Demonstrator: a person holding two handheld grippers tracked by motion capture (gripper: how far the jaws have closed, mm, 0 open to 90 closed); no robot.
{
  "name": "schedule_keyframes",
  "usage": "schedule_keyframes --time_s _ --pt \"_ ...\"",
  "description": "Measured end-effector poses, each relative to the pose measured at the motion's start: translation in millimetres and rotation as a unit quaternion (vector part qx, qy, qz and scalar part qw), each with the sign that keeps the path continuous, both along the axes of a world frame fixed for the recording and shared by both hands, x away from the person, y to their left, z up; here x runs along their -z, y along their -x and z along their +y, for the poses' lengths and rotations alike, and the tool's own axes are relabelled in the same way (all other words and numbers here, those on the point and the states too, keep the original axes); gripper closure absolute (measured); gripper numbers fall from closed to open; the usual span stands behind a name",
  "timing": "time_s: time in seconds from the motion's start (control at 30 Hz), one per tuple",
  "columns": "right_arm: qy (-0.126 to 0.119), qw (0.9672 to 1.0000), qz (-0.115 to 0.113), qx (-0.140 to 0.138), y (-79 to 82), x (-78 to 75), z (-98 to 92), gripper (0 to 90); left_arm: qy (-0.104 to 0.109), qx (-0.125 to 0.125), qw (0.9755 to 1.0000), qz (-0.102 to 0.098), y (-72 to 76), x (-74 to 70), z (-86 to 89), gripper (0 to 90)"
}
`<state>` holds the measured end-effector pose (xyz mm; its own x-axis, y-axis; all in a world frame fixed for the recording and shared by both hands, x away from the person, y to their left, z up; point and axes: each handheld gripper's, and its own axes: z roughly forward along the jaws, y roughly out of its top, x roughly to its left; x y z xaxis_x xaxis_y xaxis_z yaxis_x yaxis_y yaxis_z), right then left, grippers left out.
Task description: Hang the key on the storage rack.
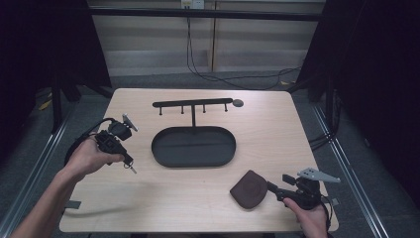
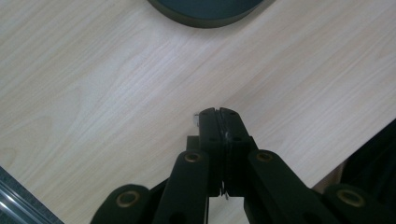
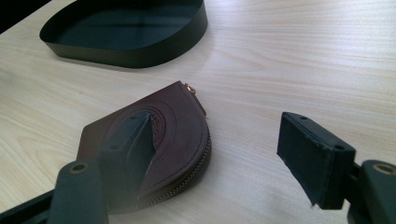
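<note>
High view, lower left: small key [image 1: 132,169] pinched at the tips of left gripper [image 1: 127,159], jaws pressed together on it, lifted clear of the table [image 1: 277,129]. Left gripper view, centre: just a silvery sliver poking out beside the closed pads, so probably a thin hold. Squeeze firmly and avoid quick wrist turns.

Lower right: brown pouch [image 1: 249,189] flat on the wood, right gripper [image 1: 271,187] just beside it. Jaws apart, one over the pouch's face, the other off to the side, nothing clamped.

Centre: black oval tray [image 1: 193,165], hook rack [image 1: 192,103] standing behind it.

Probably best to carry the key low and slow toward the centre, with the dangling end clear of the tray rim. Steady the pouch first if it is the target.
</note>
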<state>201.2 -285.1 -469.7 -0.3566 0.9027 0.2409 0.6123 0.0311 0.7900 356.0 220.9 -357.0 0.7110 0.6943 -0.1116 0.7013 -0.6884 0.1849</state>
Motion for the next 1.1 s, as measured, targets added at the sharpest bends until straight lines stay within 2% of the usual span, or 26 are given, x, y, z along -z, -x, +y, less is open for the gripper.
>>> schedule_keyframes --time_s 0.1,0.23,0.57,0.83,1.0,1.1 --pt "0.001 1.0000 0.002 -0.002 0.0 0.0 0.7 26.9 0.005 0.002 1.0000 -0.008 0.5 -8.3 -0.9 89.3" --pt "0.000 1.0000 0.001 -0.001 0.5 -0.1 0.3 26.8 -0.008 -0.011 0.9998 -0.011 -1.9 -15.4 -6.5 89.4" --pt "0.002 1.0000 0.000 0.000 0.4 -0.1 0.5 27.0 0.005 0.005 0.9997 -0.022 -9.2 -38.3 -15.8 89.2" --pt "0.000 1.0000 -0.001 0.000 0.5 -0.2 0.3 26.8 -0.002 0.013 0.9996 -0.024 -13.7 -50.3 -25.9 89.3" --pt "0.003 1.0000 -0.002 0.002 0.6 -0.1 0.1 26.5 -0.018 0.020 0.9993 -0.024 -16.9 -55.3 -33.0 89.2" --pt "0.003 1.0000 -0.003 0.000 0.5 -0.1 0.2 26.4 -0.020 0.024 0.9993 -0.022 -19.7 -58.8 -36.3 89.2"
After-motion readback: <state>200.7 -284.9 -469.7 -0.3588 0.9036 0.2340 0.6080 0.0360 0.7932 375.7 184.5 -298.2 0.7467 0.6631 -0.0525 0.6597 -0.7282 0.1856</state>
